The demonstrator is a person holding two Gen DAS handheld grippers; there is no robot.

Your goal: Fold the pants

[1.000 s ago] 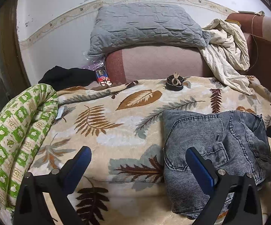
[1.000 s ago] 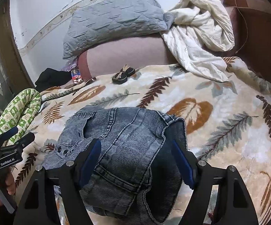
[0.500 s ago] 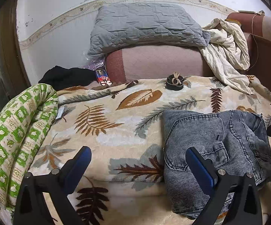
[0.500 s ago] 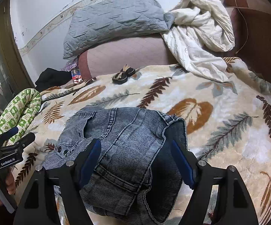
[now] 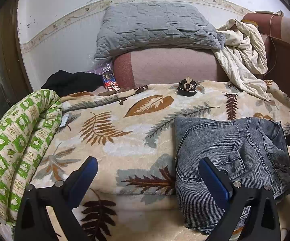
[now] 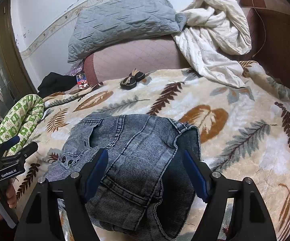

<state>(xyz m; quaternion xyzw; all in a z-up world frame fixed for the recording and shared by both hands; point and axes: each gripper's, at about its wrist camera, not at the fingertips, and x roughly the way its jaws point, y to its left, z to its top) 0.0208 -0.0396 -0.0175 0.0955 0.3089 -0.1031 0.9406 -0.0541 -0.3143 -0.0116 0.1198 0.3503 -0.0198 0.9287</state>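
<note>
The jeans (image 6: 133, 160) lie in a rough, bunched fold on the leaf-print blanket (image 6: 235, 124). Both tools, left tool (image 5: 147, 178) and right tool (image 6: 145, 170), gape wide, holding nothing. The fold seems nearly finished; next, squaring the loose right edge.

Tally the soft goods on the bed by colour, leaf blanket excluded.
Grey: 2, the jeans and the quilted pillow
Green: 1, the rolled quilt
Cream: 1, the crumpled sheet
Black: 1, the dark garment
Total: 5
</note>
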